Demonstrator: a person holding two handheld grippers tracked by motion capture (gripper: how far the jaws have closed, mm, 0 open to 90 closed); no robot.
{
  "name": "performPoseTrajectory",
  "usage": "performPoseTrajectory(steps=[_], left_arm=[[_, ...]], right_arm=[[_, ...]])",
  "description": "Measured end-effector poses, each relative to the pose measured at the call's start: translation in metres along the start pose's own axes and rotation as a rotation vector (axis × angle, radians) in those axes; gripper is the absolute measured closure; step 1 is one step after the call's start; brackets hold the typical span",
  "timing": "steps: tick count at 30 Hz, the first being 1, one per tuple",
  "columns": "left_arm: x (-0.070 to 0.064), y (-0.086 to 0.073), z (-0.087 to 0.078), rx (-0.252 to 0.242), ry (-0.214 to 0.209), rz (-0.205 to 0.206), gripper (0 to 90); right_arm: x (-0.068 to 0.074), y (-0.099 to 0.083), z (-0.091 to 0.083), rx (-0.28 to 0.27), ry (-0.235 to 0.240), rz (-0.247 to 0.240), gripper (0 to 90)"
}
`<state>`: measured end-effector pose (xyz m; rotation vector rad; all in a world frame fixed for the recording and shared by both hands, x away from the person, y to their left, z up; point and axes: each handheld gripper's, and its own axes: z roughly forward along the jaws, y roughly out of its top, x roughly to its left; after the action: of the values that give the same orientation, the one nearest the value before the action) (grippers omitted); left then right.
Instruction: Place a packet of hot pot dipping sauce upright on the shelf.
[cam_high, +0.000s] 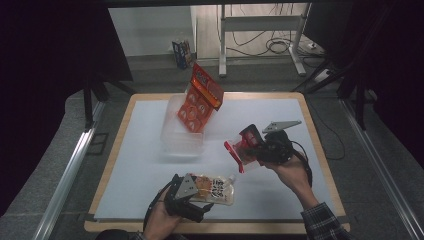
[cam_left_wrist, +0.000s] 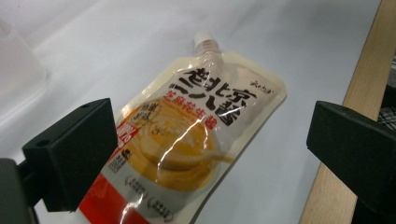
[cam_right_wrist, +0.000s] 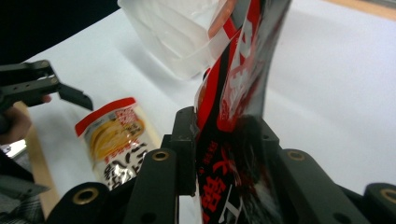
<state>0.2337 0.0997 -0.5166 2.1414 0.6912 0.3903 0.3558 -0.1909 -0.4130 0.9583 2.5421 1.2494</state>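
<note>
Hiding: red-black packet covers the right gripper jaw gap; its print is blurred.
Cut off: sauce pouch bottom, at 6 o'clock in the left gripper view.
Right fingers: pinching the packet, lifted off the table.
Left fingers: left gripper spread wide, pouch lying flat between, untouched.
Far: orange bag leans in clear tub, 12 o'clock.

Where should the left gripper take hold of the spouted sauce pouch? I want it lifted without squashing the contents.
Probably at the flat sealed bottom edge of the pouch, nearest the open left gripper. It lies flat on the table, spout pointing away, so come in low from the person's side and close on that thin seam, not the bulging middle.
</note>
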Motion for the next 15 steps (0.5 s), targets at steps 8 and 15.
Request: performPoseTrajectory(steps=[8,15], left_arm=[[0.005,-0.006,-0.007,0.003,0.032,-0.007,1.1],[0.013,-0.011,-0.015,0.009,0.061,-0.027,0.8]], right_arm=[[-0.006,0.021,0.016,0.015,0.019,-0.019,68.8],[-0.006,0.037,0.033,0.045,0.033,-0.054,68.9]])
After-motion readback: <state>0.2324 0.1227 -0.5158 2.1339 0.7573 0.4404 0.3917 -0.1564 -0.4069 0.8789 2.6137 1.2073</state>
